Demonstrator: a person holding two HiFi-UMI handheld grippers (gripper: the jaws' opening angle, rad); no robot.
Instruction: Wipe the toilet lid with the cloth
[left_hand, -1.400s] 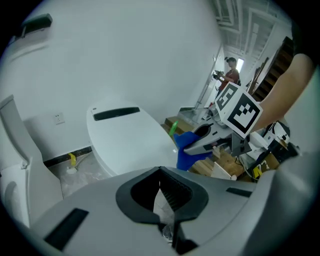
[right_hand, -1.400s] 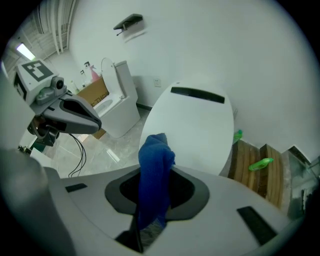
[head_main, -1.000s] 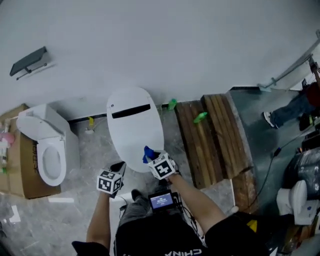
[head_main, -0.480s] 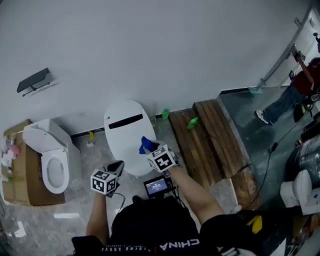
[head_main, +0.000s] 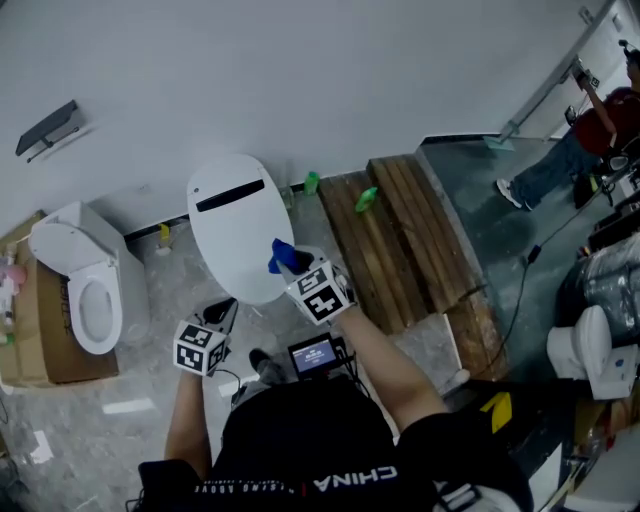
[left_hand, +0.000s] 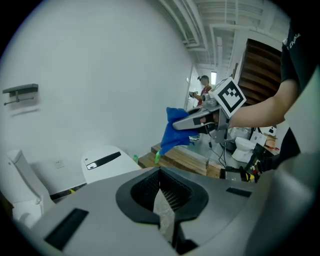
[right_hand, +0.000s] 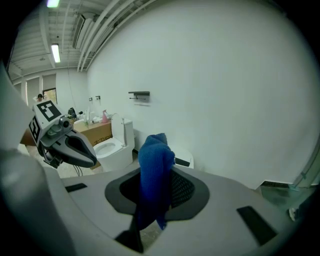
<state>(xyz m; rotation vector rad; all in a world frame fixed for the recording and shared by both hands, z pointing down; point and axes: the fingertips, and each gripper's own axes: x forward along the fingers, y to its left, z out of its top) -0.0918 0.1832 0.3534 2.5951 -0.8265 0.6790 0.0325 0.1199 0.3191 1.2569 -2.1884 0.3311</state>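
The blue cloth (right_hand: 154, 170), soft and light, droops limp from the right gripper's (head_main: 288, 266) jaws, which are clamped on its bunched middle. The left gripper's (head_main: 224, 310) jaws are together on nothing.

**Left jaws shut, blue cloth held opposite**

The left gripper (left_hand: 161, 190) has its jaws pressed together with nothing between them. Beyond it, the right gripper (left_hand: 178, 125) clamps a drooping blue cloth (left_hand: 172, 139) in the air. The white toilet lid (left_hand: 106, 162) leans at the wall, with wooden planks (left_hand: 182, 161) to its right and a second toilet (left_hand: 20, 187) to its left.
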